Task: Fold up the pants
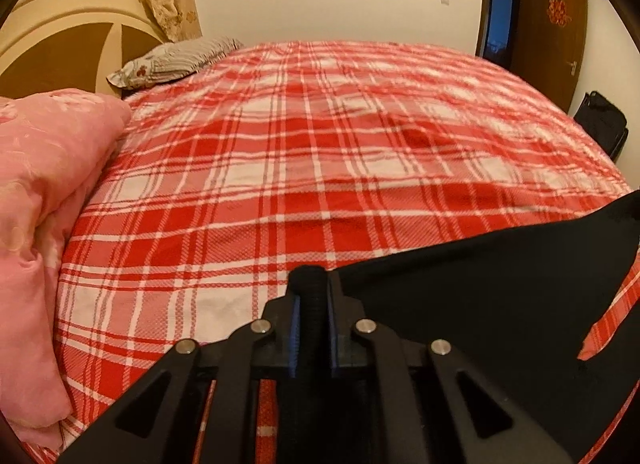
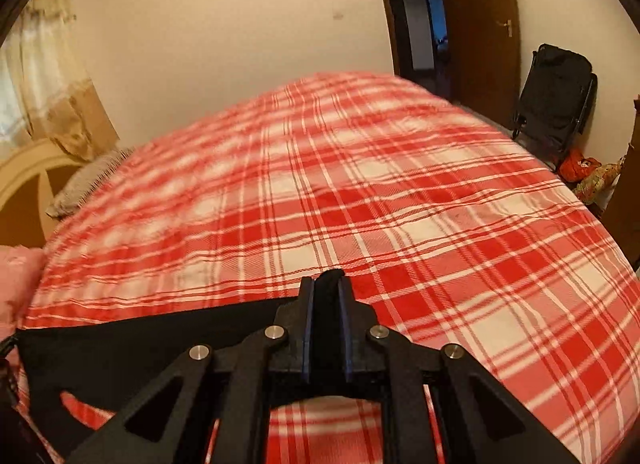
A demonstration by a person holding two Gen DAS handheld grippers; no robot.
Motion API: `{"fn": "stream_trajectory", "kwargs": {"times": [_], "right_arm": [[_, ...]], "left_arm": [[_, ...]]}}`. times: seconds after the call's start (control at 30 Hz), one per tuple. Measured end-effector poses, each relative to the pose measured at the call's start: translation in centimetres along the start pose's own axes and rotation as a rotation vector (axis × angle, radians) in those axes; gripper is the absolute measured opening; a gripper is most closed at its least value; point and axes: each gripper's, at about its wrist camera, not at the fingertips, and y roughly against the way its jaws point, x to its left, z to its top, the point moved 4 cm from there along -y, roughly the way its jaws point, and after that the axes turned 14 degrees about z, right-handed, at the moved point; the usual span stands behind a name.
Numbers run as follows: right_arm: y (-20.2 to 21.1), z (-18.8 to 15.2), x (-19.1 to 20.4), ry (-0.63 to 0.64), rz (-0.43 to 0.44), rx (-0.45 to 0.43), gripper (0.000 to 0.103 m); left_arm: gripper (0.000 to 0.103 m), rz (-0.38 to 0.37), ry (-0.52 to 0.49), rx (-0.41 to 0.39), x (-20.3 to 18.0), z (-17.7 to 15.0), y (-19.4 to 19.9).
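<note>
Pants [image 1: 480,304], black, hang stretched between my two grippers above the plaid bed [image 1: 320,144], long edge running side to side. Left gripper [image 1: 312,288] has jaws pinched narrow on one end of the fabric; right gripper [image 2: 329,284] likewise grips the other end. Neither nearer.

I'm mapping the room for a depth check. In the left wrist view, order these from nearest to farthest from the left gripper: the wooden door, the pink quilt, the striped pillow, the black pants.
1. Black pants, pinched in the left gripper.
2. Pink quilt, bunched at the left.
3. Striped pillow, far left by the headboard.
4. Wooden door, beyond the bed, far right.
</note>
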Motion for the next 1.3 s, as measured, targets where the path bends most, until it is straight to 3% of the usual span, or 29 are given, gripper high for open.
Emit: {"fn": "stream_trajectory", "kwargs": {"times": [0.17,0.37,0.63,0.83,1.0,1.1,1.17,1.23,1.3], "right_arm": [[5.2,-2.3,-0.1,-0.003,0.058,-0.096,0.011],[10.0,-6.5,-0.5,-0.024,0.106,-0.152,0.01],[12.3,-12.6,-2.5,-0.069,0.106,-0.083,0.01],[12.9,-16.0,-5.2,-0.134,0.065,-0.044,0.002],[13.7,-16.8,-5.2,-0.137,0.062,-0.014,0.002],[15.4,-16.2,-4.9,-0.14,-0.03,-0.041,0.003],[16.8,-15.6,-3.8,-0.11,-0.065,-0.068,0.003],[17.4,-15.2,-2.0,-0.064,-0.085,-0.075,0.003],[17.1,-14.5,1.5,0.033,-0.079,-0.062,0.003]], "left_arm": [[0.012,-0.025,0.045,-0.05,1.0,-0.2,2.4],[0.012,-0.061,0.114,-0.113,2.5,-2.0,5.4],[0.012,-0.148,0.205,-0.153,4.3,-7.1,8.9],[0.012,-0.167,0.184,-0.103,4.3,-11.9,8.7],[0.013,-0.169,0.174,-0.102,4.1,-14.5,8.1],[0.014,-0.182,0.178,-0.105,4.1,-15.2,8.2],[0.021,-0.165,0.161,-0.117,4.1,-15.4,8.5],[0.041,-0.121,0.141,-0.135,4.5,-15.8,9.1],[0.051,-0.114,0.129,-0.137,5.0,-16.1,9.5]]}}
